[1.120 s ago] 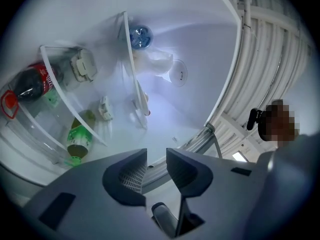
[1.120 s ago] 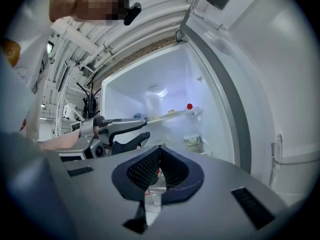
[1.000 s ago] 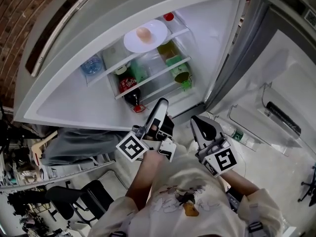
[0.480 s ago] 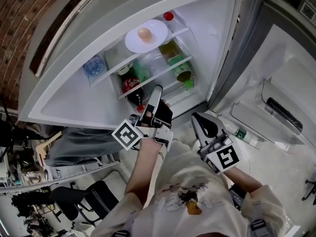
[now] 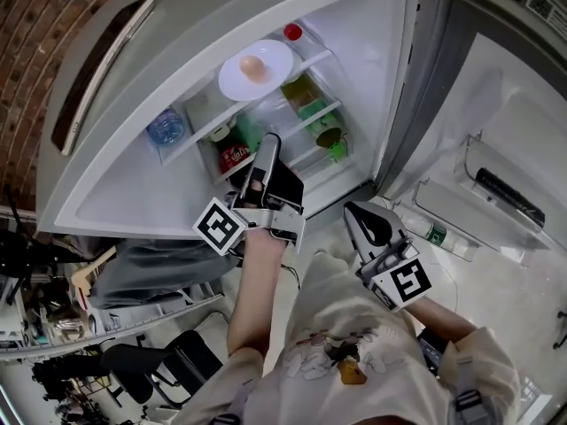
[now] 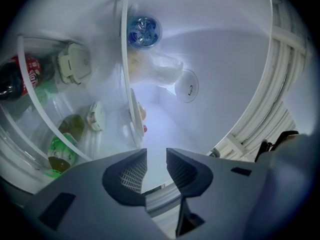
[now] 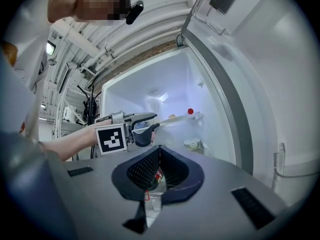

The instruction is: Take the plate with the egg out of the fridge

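Observation:
A white plate (image 5: 268,58) with a brown egg (image 5: 253,67) on it rests on the top shelf of the open fridge (image 5: 133,175). My left gripper (image 5: 267,142) reaches into the fridge just below that shelf, open, with nothing between its jaws. In the left gripper view the plate (image 6: 134,118) shows edge-on with the egg (image 6: 142,113) on it, beyond the left gripper (image 6: 156,158). My right gripper (image 5: 363,216) hangs back outside the fridge, near the person's chest, shut and empty. The right gripper view looks past the right gripper (image 7: 160,151) to the plate (image 7: 176,119).
A cola bottle (image 5: 234,157) and green bottles (image 5: 329,136) stand on the lower shelves. A water bottle (image 5: 166,127) lies at the left, and a red-capped item (image 5: 291,32) sits behind the plate. The fridge door (image 5: 505,122) stands open at right with a bottle (image 5: 431,234) in its rack.
My left gripper has moved forward and up into the fridge, closer to the shelf with the plate. The right gripper has stayed about where it was.

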